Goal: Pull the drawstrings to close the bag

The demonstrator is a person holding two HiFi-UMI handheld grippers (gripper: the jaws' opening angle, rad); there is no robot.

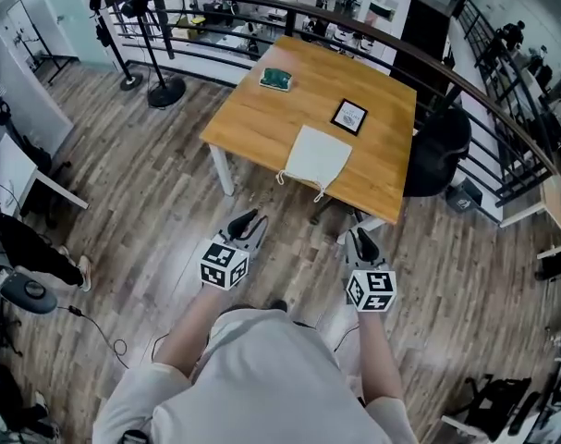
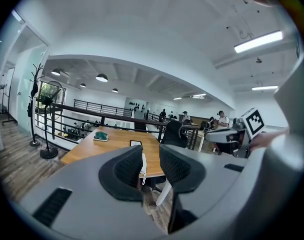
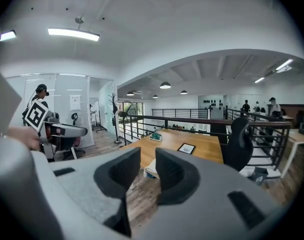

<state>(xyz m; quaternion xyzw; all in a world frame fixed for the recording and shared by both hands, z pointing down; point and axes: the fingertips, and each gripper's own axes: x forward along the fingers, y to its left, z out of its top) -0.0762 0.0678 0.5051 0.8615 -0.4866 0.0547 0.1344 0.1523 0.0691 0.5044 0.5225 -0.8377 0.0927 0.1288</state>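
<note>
A white cloth drawstring bag lies flat at the near edge of a wooden table, with its cords hanging over that edge. Both grippers are held over the floor, well short of the table. My left gripper is open with nothing between its jaws. My right gripper is also open and empty. In the left gripper view the bag shows far off, through the gap of the left gripper. In the right gripper view the bag shows beyond the right gripper.
A green object and a black-framed tablet lie farther back on the table. A black office chair stands at its right side. A dark railing runs behind it, and a stand's round base sits at the left. Wooden floor lies between me and the table.
</note>
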